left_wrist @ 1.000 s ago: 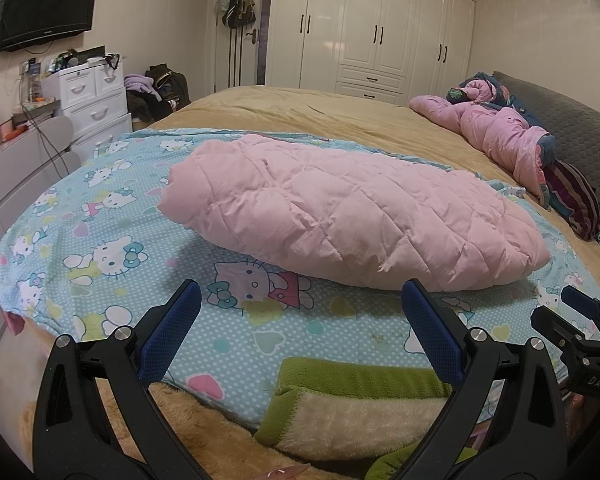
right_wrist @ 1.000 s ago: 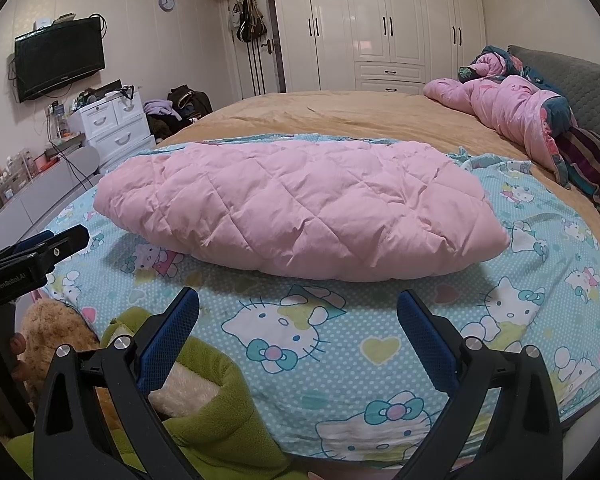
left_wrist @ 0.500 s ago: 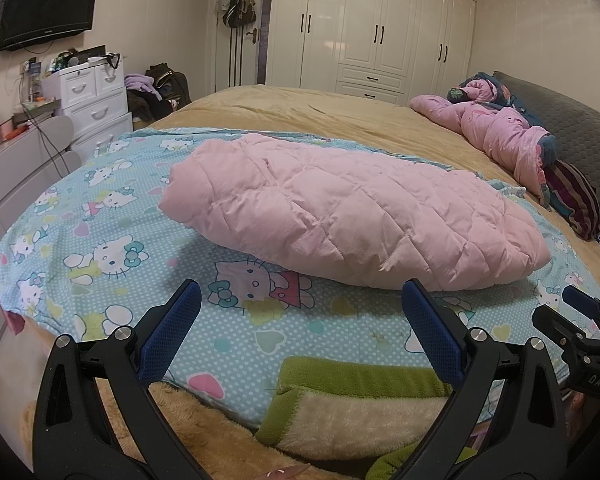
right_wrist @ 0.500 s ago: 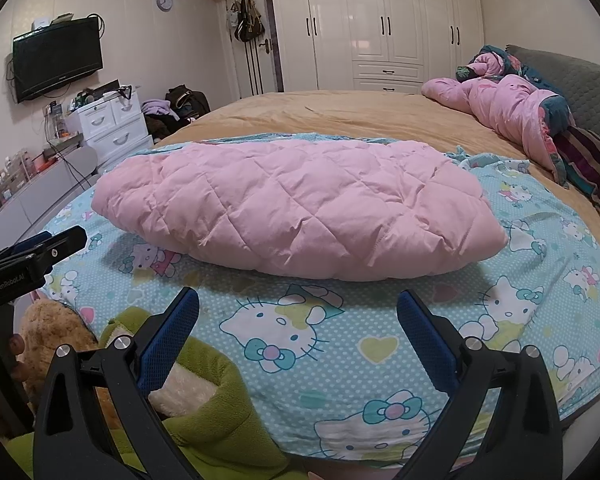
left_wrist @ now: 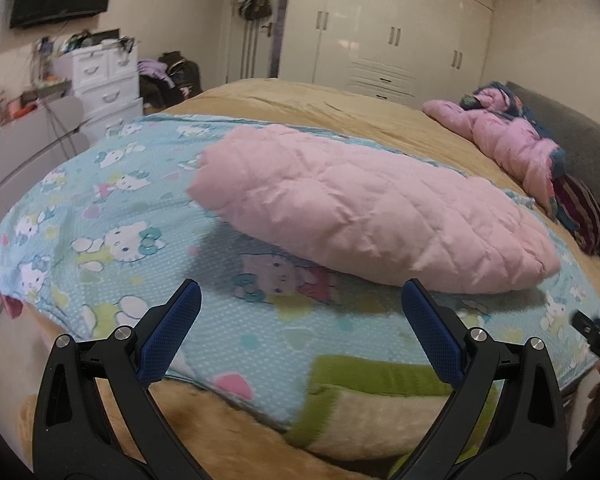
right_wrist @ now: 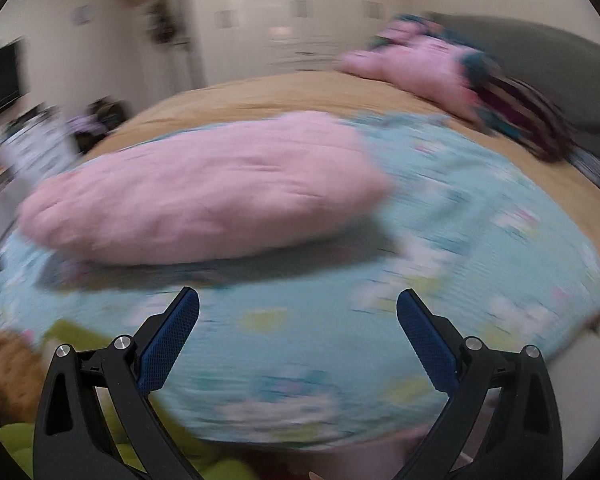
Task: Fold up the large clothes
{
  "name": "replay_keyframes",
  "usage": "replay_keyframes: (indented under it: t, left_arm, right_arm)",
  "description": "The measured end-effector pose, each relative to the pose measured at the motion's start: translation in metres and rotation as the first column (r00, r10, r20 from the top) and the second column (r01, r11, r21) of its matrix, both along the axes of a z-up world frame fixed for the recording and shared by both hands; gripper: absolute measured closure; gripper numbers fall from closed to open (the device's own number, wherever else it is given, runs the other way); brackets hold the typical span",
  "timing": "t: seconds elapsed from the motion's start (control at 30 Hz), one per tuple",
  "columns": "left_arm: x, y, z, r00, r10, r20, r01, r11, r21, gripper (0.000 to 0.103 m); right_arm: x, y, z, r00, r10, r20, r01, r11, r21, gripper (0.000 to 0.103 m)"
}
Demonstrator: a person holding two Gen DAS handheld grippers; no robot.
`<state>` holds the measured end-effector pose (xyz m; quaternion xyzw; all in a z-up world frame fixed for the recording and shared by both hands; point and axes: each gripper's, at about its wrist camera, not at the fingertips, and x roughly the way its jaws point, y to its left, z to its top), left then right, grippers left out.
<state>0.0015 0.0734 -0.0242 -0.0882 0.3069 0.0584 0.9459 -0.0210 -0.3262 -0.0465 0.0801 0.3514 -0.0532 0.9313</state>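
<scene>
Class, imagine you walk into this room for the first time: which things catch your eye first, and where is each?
A puffy pink quilted garment lies across the middle of a light blue cartoon-cat sheet on the bed. Another pink padded coat is heaped at the far right by the grey headboard. In front, both grippers' blue-padded fingers stand open, holding nothing.

The left gripper (left_wrist: pixel 300 316) has its jaws spread wide with nothing between the blue pads (left_wrist: pixel 172 334), and the right gripper (right_wrist: pixel 298 320) is likewise wide apart and empty, its tip (left_wrist: pixel 594 330) just showing at the left view's right edge.
</scene>
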Motion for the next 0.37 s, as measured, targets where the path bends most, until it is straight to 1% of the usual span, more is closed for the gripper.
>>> replay_keyframes:
  t: [0.07,0.1,0.13,0.17,0.2,0.23,0.27,0.3,0.33,0.37]
  left_arm:
    - [0.004,0.020,-0.003,0.999,0.043,-0.010,-0.043,0.999,0.000,0.009]
    - [0.009,0.037,-0.004,0.997,0.078,-0.025,-0.078,0.997,0.014,0.009]
    - [0.016,0.056,-0.006,0.992,0.123,-0.041,-0.122,0.992,0.027,0.009]
    - [0.021,0.072,-0.006,0.987,0.156,-0.049,-0.155,0.988,0.028,0.009]
    - [0.030,0.104,-0.005,0.974,0.218,-0.056,-0.217,0.976,0.027,0.009]
    - [0.037,0.121,-0.005,0.966,0.251,-0.064,-0.250,0.968,0.031,0.009]
    - [0.051,0.153,-0.005,0.946,0.310,-0.089,-0.308,0.951,0.043,0.009]
    - [0.061,0.173,-0.005,0.932,0.351,-0.091,-0.346,0.936,0.066,0.009]
    - [0.074,0.198,-0.005,0.912,0.400,-0.089,-0.391,0.915,0.102,0.009]
    - [0.085,0.217,-0.005,0.895,0.436,-0.091,-0.424,0.897,0.126,0.009]
  right_arm:
    - [-0.005,-0.042,-0.009,0.991,-0.136,-0.020,0.135,0.991,-0.024,0.004]
    - [-0.011,-0.075,-0.017,0.970,-0.240,-0.030,0.239,0.970,-0.048,0.004]
    - [-0.018,-0.098,-0.024,0.950,-0.311,-0.031,0.308,0.948,-0.083,0.004]
    - [-0.024,-0.122,-0.031,0.922,-0.385,-0.043,0.378,0.918,-0.124,0.004]
    - [-0.032,-0.148,-0.040,0.884,-0.464,-0.064,0.450,0.879,-0.161,0.004]
    - [-0.045,-0.185,-0.051,0.831,-0.549,-0.090,0.530,0.830,-0.172,0.004]
    - [-0.056,-0.211,-0.059,0.782,-0.614,-0.103,0.590,0.784,-0.192,0.004]
    - [-0.072,-0.246,-0.070,0.702,-0.702,-0.117,0.667,0.707,-0.234,0.004]
    - [-0.082,-0.266,-0.078,0.656,-0.743,-0.135,0.703,0.666,-0.249,0.004]
    - [-0.082,-0.266,-0.078,0.656,-0.743,-0.135,0.703,0.666,-0.249,0.004]
